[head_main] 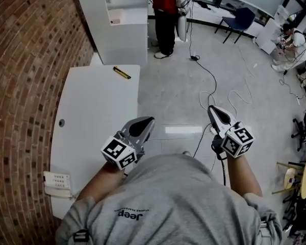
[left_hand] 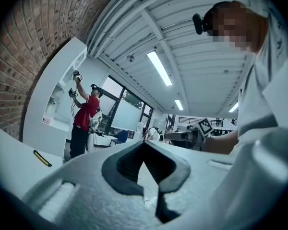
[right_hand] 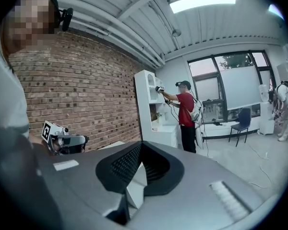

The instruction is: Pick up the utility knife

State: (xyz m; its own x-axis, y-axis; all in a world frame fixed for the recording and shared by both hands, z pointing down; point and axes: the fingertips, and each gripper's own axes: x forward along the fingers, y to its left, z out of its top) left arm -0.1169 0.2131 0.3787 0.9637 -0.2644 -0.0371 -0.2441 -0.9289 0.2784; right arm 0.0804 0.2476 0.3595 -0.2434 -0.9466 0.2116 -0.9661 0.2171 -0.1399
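The utility knife (head_main: pixel 122 72) is a slim yellow and black bar lying near the far end of the white table (head_main: pixel 92 111), beside the brick wall. In the left gripper view the knife (left_hand: pixel 42 158) shows small at the lower left. My left gripper (head_main: pixel 143 125) hovers by the table's near right edge, well short of the knife, jaws shut and empty (left_hand: pixel 145 145). My right gripper (head_main: pixel 218 114) is held over the floor to the right, also shut with nothing in it (right_hand: pixel 141 145).
A white shelf unit (head_main: pixel 120 19) stands just beyond the table's far end. A person in red (head_main: pixel 166 9) stands by it. Cables (head_main: pixel 214 86) trail over the floor, with a blue chair (head_main: pixel 238 20) farther back. A white keypad device (head_main: pixel 57 182) lies on the table's near end.
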